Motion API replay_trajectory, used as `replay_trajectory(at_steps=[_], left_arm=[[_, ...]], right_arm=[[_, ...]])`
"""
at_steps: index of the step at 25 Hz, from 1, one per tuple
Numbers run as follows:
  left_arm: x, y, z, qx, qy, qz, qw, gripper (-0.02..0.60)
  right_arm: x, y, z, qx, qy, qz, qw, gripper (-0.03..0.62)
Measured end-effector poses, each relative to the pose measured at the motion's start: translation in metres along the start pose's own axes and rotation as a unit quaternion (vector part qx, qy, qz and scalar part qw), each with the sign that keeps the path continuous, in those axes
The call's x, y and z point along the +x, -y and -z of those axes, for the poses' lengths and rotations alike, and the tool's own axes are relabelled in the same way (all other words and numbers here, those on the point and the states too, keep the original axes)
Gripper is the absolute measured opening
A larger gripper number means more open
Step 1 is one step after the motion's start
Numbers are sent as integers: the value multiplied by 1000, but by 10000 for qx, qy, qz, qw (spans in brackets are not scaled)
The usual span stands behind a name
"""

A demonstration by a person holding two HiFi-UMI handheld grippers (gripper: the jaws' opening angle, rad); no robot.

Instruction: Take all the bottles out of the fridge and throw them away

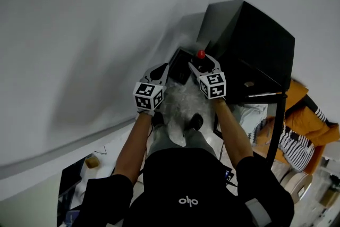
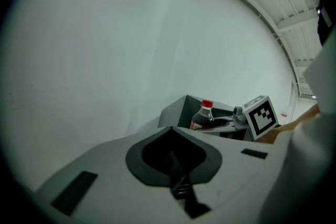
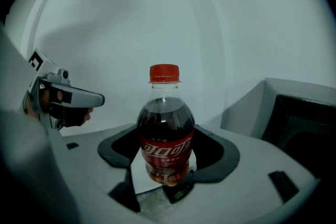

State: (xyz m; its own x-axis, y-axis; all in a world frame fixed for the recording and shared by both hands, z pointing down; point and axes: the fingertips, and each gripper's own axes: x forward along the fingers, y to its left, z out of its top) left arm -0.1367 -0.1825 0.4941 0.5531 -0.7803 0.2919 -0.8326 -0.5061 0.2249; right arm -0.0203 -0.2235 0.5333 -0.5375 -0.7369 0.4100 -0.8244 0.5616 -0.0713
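We see the right gripper (image 1: 202, 62) clamped on a cola bottle (image 3: 166, 128). The bottle has a red cap, a red label and dark liquid, and stands upright with its lower body between the two jaws. In the head view the red cap shows just above that gripper, in front of the black fridge (image 1: 249, 42). The fridge stands at the far right against the white wall (image 1: 95, 24). The bottle is outside the fridge, just left of it.

The left gripper (image 2: 171, 140) has its jaws pressed together with nothing between them (beyond them its own view shows only wall, fridge, bottle and the other gripper). It sits just left of the right gripper at about the same height, and the two are not touching.

Below both grippers lies crinkled clear plastic (image 1: 179, 99), near the person's shoes (image 1: 195, 121); we cannot tell what it lines or covers. At the right edge another person in an orange top (image 1: 305, 114) is low down beside the fridge.
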Motion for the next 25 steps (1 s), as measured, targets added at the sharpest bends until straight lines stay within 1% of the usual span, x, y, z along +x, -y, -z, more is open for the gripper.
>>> replay_trajectory(at_steps=[5, 9, 12, 16, 21, 25], left_arm=[[11, -19, 37, -124, -244, -8, 9996, 2], [20, -29, 74, -185, -526, 27, 9984, 2], [30, -39, 98, -257, -663, 58, 9975, 2], [48, -48, 127, -341, -770, 126, 9964, 2], [67, -54, 159, -346, -849, 269, 9954, 2], [83, -64, 193, -375, -878, 379, 9947, 2]], right_arm=[[29, 9, 30, 55, -185, 7, 9998, 305], [48, 16, 62, 190, -347, 68, 9992, 305], [66, 20, 87, 277, -461, 79, 9985, 305], [85, 25, 116, 335, -541, 82, 9979, 305], [109, 27, 152, 374, -585, 78, 9976, 305], [136, 27, 185, 421, -560, 82, 9975, 305]])
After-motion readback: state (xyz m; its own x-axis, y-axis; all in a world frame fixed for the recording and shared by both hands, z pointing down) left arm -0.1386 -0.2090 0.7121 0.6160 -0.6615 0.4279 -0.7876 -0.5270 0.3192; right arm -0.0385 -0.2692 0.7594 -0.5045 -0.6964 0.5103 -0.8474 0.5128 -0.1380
